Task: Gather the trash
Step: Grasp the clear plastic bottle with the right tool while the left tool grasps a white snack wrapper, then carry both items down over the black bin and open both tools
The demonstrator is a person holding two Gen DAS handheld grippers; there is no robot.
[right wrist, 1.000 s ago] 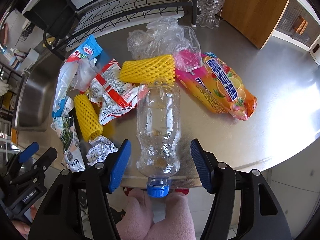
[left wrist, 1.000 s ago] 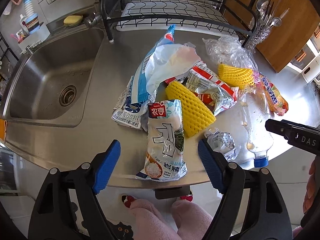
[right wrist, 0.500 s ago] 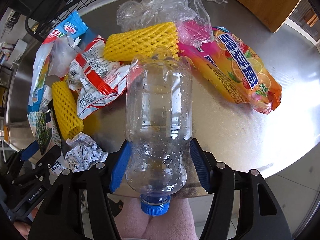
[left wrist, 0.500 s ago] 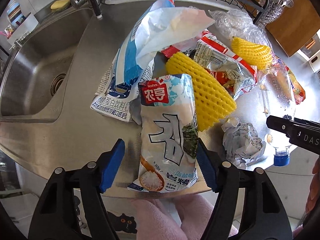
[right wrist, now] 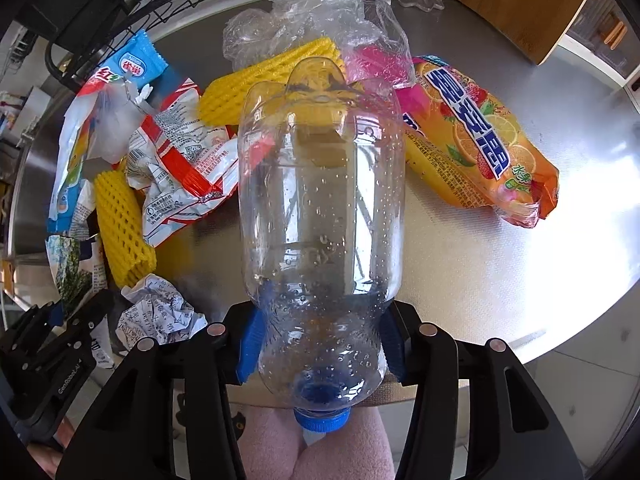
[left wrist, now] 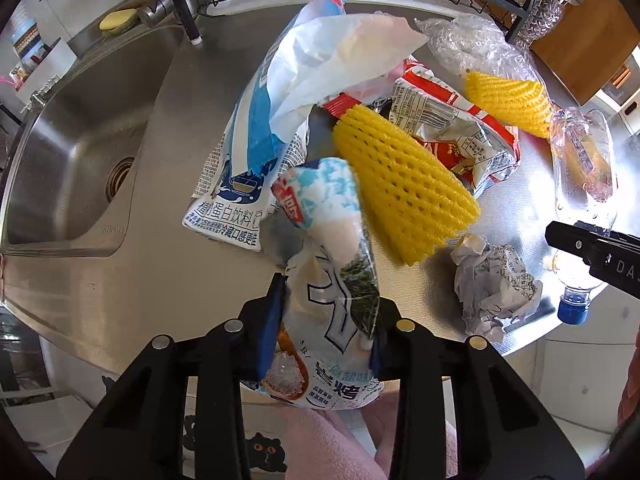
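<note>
**me:** Left wrist cam: left gripper (left wrist: 326, 334) jaws have just been closing, now pinching the snack wrapper (left wrist: 332, 280) at the counter (left wrist: 140, 272) edge.

**mate:** Right?

**me:** Right gripper (right wrist: 320, 340) is squeezing the clear bottle (right wrist: 320, 220). I'm guessing both need lifting next.

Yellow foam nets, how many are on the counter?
2: one yellow foam net beside the seaweed snack bag, the other farther back under the clear plastic wrap. More could be buried.
</note>
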